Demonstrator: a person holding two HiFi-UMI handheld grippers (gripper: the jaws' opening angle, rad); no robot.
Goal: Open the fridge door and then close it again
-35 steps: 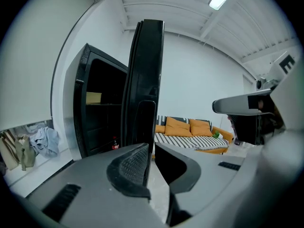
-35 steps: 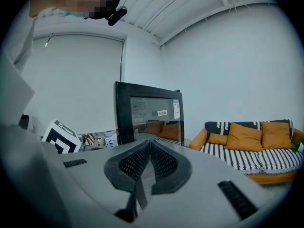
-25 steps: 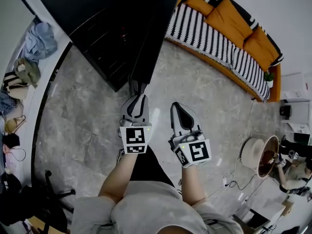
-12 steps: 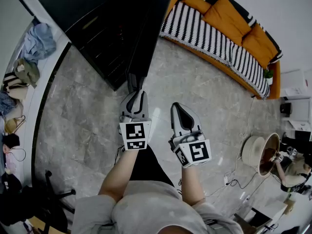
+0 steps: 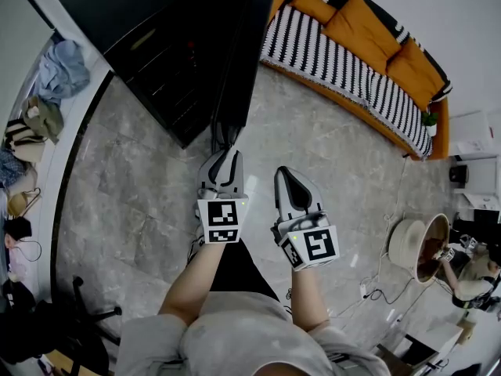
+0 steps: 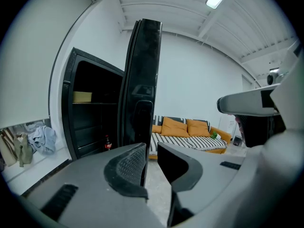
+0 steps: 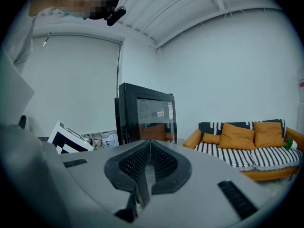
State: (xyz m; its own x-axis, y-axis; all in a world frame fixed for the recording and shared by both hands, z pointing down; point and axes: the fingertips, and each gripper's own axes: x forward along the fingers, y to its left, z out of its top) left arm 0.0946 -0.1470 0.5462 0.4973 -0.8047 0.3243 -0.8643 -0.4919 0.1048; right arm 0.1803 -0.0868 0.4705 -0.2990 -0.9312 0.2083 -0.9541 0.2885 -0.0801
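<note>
The black fridge (image 5: 156, 45) stands open, with its door (image 5: 239, 69) swung out towards me and edge-on in the left gripper view (image 6: 142, 80). My left gripper (image 5: 227, 149) sits just short of the door's free edge. Its jaws have just been opening and stand apart (image 6: 151, 158), with only floor showing in the gap; the door is beyond the tips. My right gripper (image 5: 283, 172) hangs beside the left one, away from the door, its pads pressed together (image 7: 148, 160) on nothing. A small bottle (image 6: 108, 144) stands inside the fridge.
An orange sofa with a striped cover (image 5: 360, 45) runs along the far right wall. Clothes and bags (image 5: 47, 84) lie along the left wall. A dark chair (image 5: 86, 319) is at the lower left. A round stool (image 5: 415, 245), cables (image 5: 376, 288) and a person (image 5: 470, 276) are at the right.
The left gripper's jaws have parted, and it has drawn slightly back from the door's edge. The right gripper has not moved.
</note>
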